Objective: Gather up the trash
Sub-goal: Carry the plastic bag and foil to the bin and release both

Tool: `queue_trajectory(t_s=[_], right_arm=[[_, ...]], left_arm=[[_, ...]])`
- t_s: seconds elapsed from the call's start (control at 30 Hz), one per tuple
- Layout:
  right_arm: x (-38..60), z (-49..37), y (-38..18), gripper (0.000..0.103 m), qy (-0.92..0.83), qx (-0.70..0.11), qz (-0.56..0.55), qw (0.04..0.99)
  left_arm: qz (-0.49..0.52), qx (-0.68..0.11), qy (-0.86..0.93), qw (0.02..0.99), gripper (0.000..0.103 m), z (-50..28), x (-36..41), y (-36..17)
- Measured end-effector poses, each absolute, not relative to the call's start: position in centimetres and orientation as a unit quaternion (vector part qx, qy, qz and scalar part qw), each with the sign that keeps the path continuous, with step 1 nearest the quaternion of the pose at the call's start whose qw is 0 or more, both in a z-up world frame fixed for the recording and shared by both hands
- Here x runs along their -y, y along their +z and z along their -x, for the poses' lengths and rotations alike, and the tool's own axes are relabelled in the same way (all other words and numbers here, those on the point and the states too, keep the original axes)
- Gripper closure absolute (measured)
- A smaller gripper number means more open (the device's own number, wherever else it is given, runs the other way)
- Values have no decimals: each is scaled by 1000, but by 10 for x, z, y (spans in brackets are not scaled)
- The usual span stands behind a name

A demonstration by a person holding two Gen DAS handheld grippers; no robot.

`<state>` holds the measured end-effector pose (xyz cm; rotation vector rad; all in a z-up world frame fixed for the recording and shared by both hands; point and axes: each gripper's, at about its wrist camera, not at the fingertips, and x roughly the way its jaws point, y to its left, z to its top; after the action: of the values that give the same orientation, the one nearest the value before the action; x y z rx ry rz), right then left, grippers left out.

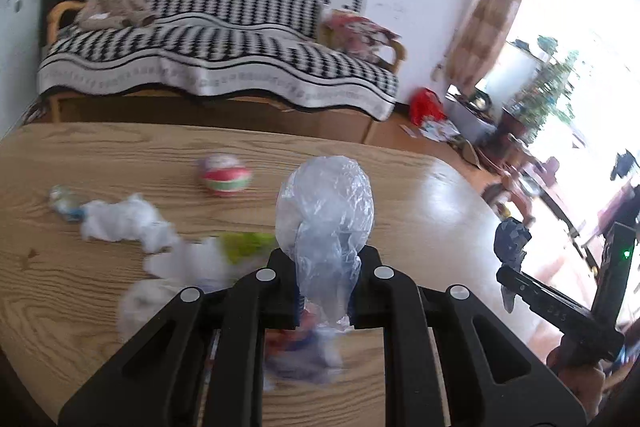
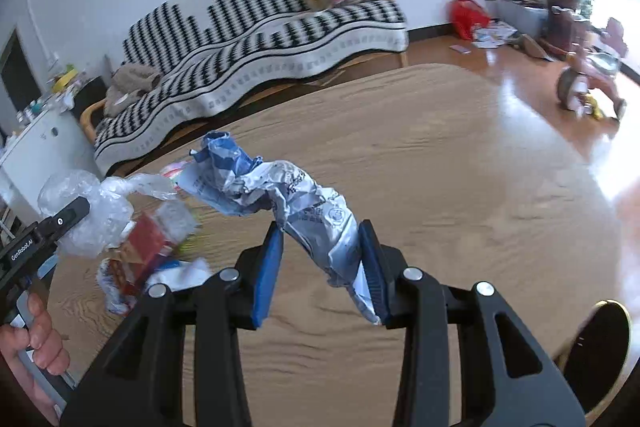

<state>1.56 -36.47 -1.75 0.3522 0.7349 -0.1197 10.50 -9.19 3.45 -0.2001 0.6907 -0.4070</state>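
Note:
My left gripper [image 1: 326, 267] is shut on a crumpled clear plastic bag [image 1: 326, 203], which sticks up above the wooden table [image 1: 120, 155]. My right gripper [image 2: 324, 259] is shut on a crumpled blue-and-white wrapper [image 2: 280, 191], held over the table [image 2: 440, 167]. In the left wrist view the right gripper [image 1: 516, 267] shows at the right edge with the dark blue wrapper [image 1: 512, 239] in it. In the right wrist view the left gripper [image 2: 76, 211] sits at the left with the clear bag [image 2: 88, 211]. More trash lies on the table: white tissue [image 1: 124, 219], a green scrap [image 1: 248, 243], a red-and-white ball-like wrapper [image 1: 226, 177].
A sofa with a black-and-white patterned cover [image 1: 208, 39] stands behind the table. A red bag [image 1: 426, 105] and scattered papers lie on the floor by the curtain [image 1: 492, 7]. A red box [image 2: 144, 247] and other litter lie left on the table. A hand [image 2: 36, 331] holds the left gripper.

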Motion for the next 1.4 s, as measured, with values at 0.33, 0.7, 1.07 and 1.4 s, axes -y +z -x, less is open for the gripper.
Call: queue_trajectory(t_s=[0.33,0.7,1.07,1.4], right_arm=[[489,98,-14,64,-167,-339,-201,904],[619,246,-40,64,-295,-326,-265,858],[683,325,-108,64,-349,-398,-342,776],[695,342,-138,64,-345,-425,-379,746]], left_arm=[[35,-339,-312,887,89,-59,250,24],[-35,-347,-440,828,89,22,419,-10],[-100,-389,-524,751,89,102,526,-79],[-147,-411,-549,712,89,137,568,-126]])
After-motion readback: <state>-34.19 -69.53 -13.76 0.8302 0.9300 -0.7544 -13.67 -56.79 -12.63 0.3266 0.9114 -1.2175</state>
